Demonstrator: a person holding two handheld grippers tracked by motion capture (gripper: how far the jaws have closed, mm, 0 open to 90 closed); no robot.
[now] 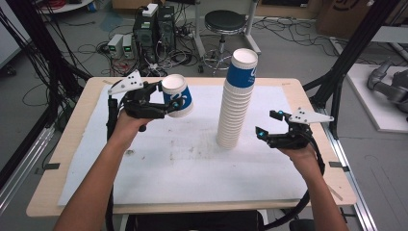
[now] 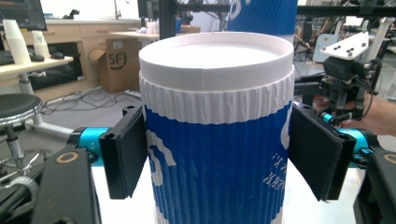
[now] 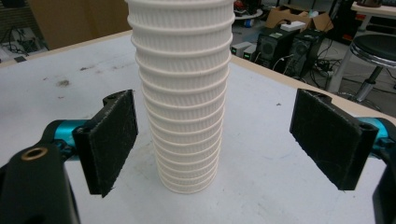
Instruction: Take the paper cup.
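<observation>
My left gripper (image 1: 174,105) is shut on a blue-and-white ribbed paper cup (image 1: 178,96) and holds it in the air over the back left of the table, tilted. In the left gripper view the black pads (image 2: 125,154) press both sides of the cup (image 2: 219,116), whose recessed white end faces up. A tall stack of upturned white ribbed cups (image 1: 235,110), topped by a blue cup (image 1: 242,67), stands mid-table. To its right, my right gripper (image 1: 267,124) is open. In the right gripper view the stack (image 3: 187,116) rises just beyond the spread pads (image 3: 112,140), untouched.
A white sheet (image 1: 192,168) covers the wooden table (image 1: 53,192). Behind the table stand a black stool (image 1: 224,21) and computer cases (image 1: 154,29) among floor cables. Black frame posts (image 1: 346,57) rise at the right.
</observation>
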